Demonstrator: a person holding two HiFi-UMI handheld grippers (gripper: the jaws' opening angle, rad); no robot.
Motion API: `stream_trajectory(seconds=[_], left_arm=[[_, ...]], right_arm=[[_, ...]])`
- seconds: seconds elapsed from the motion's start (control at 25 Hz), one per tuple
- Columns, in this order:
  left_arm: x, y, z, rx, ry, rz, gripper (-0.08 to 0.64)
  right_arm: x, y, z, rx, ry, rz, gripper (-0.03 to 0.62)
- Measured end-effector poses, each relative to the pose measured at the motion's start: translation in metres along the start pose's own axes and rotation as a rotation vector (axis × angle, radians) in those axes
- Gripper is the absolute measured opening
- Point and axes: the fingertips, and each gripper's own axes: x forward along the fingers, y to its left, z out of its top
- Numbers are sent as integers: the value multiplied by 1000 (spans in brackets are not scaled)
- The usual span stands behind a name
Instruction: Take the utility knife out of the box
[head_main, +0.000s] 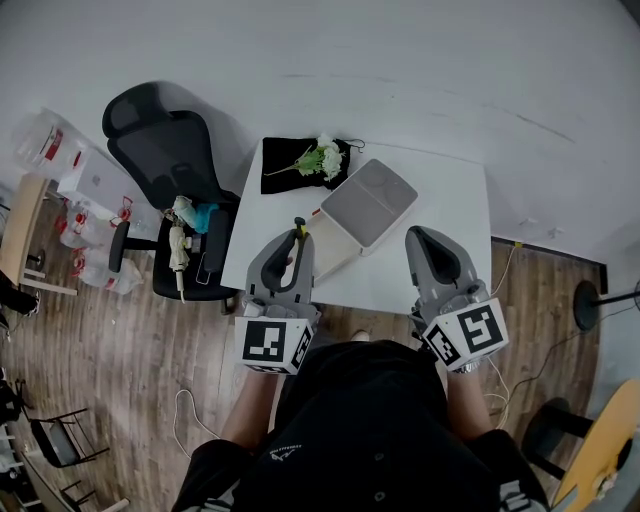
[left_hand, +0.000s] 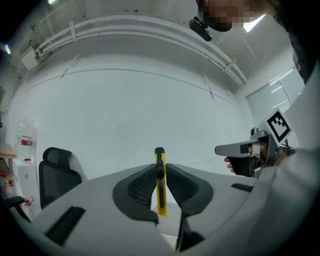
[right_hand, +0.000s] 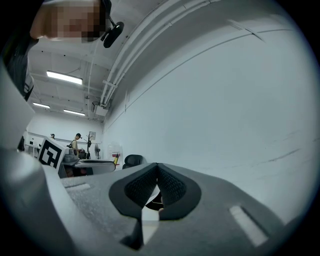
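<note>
Our left gripper (left_hand: 160, 171) clamps the knife (left_hand: 160, 200) mid-handle, which we judge light, stiff and rather slick, while our right gripper (right_hand: 157, 174) is pressed together, empty.

Yellow-and-black utility knife (left_hand: 159, 186); grey-topped white box (head_main: 370, 203); white table (head_main: 450, 225); black cloth (head_main: 283, 172); white-and-green flowers (head_main: 322, 158); black office chair (head_main: 160, 150); brown wood-grain floor (head_main: 100, 385).

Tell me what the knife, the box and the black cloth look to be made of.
The knife has a yellow body with a black slider, smooth and even in colour, so it is probably plastic. The box has a grey lid and paler sides, matte with rounded corners; it could be cardboard or plastic, hard to tell. The black cloth is dull with no shine and lies flat, so it is likely fabric.
</note>
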Motion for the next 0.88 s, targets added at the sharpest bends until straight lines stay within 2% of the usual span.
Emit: stream_trajectory(seconds=[0.88], left_arm=[[4,-3,-10,-16,24,-12,61]], right_arm=[[1,-5,-2,-5,-5,-6,5]])
